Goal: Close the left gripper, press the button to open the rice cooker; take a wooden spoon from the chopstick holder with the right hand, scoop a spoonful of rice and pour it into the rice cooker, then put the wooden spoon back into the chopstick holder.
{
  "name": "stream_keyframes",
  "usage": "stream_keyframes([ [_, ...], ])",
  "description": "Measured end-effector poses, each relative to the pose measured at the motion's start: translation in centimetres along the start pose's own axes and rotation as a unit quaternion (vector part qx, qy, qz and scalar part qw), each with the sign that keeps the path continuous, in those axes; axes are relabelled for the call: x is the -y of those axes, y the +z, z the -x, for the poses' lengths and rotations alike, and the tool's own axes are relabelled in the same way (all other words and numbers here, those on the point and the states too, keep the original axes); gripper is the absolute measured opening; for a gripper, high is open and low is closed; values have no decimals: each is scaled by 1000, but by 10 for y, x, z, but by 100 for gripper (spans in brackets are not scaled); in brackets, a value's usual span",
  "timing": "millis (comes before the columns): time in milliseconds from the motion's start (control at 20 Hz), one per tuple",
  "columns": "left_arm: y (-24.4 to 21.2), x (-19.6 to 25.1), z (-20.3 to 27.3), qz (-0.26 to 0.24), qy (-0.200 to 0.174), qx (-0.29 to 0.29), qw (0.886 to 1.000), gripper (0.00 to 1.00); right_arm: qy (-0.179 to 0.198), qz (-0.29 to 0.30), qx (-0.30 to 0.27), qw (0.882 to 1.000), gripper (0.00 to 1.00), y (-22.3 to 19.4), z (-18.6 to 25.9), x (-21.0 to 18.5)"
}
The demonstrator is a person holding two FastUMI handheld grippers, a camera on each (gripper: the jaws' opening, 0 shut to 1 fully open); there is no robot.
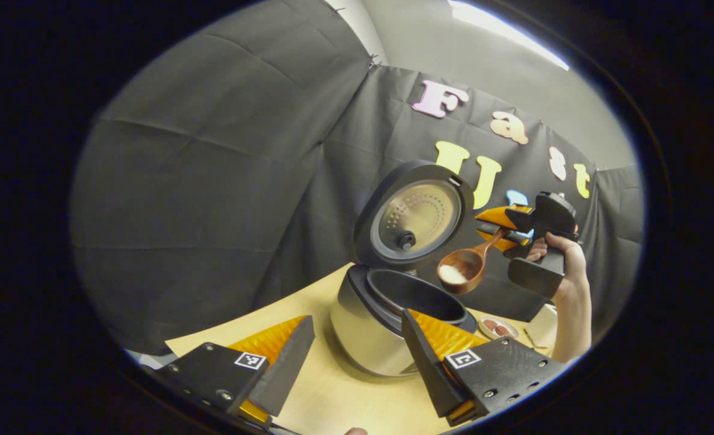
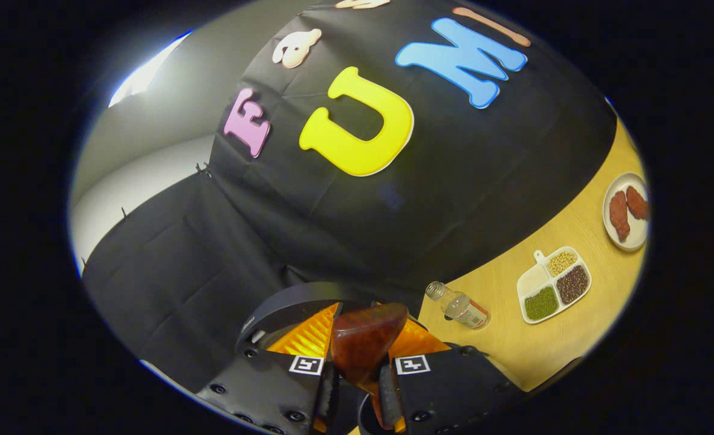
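We're seeing the rice cooker (image 1: 387, 314) sitting on the bench (image 1: 332, 393) with its lid (image 1: 414, 217) standing open. Left tongs (image 1: 357, 356) are hanging spread wide, gripping nothing, just in front of the cooker. Right tongs (image 1: 496, 228) are pinching the wooden spoon (image 1: 467, 266) by its handle; the bowl is carrying a little rice (image 1: 452, 275) and hovering at the pot's 2 o'clock rim. In the right gripper view the spoon (image 2: 366, 344) is sitting clamped between the tongs (image 2: 360, 362), with a bottle (image 2: 459, 307), a divided dish (image 2: 553, 284) and a plate (image 2: 626, 211) lying at 3 o'clock.
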State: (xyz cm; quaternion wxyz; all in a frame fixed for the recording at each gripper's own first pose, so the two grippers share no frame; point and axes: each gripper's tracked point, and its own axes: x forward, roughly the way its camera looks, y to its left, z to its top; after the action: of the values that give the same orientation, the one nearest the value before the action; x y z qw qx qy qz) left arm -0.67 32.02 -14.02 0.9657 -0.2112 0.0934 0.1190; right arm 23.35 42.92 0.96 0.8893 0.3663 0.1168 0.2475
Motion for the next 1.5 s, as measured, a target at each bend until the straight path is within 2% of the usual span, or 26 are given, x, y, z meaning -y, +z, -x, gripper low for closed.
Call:
stream_keyframes([
  [200, -4, -5, -1, 4, 3, -4, 1000, 92, 12, 76, 2, 997, 28, -10, -10, -5],
  [400, -4, 0, -1, -1, -2, -1, 1000, 92, 33, 147, 10, 989, 29, -19, -13, -20],
  [650, 1, 7, -3, -16, -5, 3, 1000, 91, 54, 178, 9, 983, 29, -24, -14, -31],
  [850, 7, 15, 3, -28, -10, 13, 999, 92, 65, 236, 11, 970, 28, -30, -12, -34],
  [1000, 9, 20, 4, -29, -16, 16, 999, 92, 89, 267, -1, 959, 29, -42, -11, -42],
  [1150, 7, 22, 2, -28, -18, 13, 999, 92, 118, 307, 1, 944, 29, -52, -6, -54],
  [1300, 10, 21, 6, -31, -20, 14, 999, 92, 151, 360, 5, 921, 26, -65, 5, -63],
  [1350, 12, 21, 8, -33, -21, 17, 999, 92, 152, 380, 8, 912, 29, -67, 8, -63],
  [1450, 11, 25, 14, -40, -22, 22, 999, 92, 152, 413, 11, 898, 26, -72, 13, -65],
  [1500, 11, 27, 13, -42, -25, 22, 999, 92, 154, 424, 17, 892, 29, -75, 16, -65],
])
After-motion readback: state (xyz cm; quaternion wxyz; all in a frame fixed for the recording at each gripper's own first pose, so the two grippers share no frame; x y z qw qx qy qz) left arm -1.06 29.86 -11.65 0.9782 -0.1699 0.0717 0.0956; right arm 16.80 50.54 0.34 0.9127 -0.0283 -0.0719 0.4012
